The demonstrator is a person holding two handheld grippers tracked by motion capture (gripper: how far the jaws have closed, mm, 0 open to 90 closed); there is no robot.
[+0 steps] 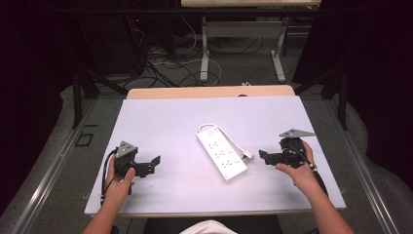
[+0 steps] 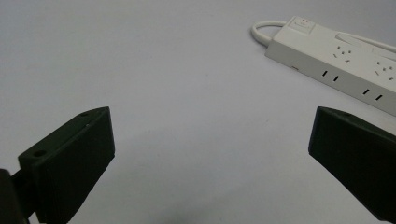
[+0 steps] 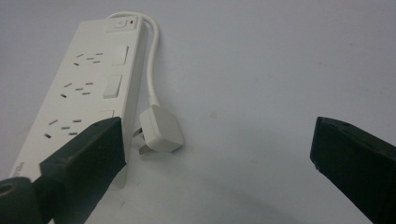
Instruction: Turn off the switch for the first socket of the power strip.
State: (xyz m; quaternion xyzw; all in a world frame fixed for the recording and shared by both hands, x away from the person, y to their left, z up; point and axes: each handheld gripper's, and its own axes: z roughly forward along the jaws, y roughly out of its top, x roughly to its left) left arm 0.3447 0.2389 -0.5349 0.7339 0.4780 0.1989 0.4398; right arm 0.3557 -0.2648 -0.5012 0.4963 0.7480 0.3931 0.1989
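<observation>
A white power strip (image 1: pixel 221 152) lies flat in the middle of the white table top (image 1: pixel 160 122), its short cord looping round to a white plug (image 1: pixel 248 154) at its right side. In the right gripper view the strip (image 3: pixel 88 84) and plug (image 3: pixel 159 129) lie just ahead of the jaws. My left gripper (image 1: pixel 157 162) rests low at the table's left, open and empty, pointing toward the strip (image 2: pixel 341 60). My right gripper (image 1: pixel 261 155) hovers just right of the plug, open, nothing between its jaws.
A wooden table edge (image 1: pixel 209 91) shows behind the white top. Beyond it stand metal desk legs (image 1: pixel 205 53) and tangled cables (image 1: pixel 165 66) on the floor. Dark curtains flank both sides.
</observation>
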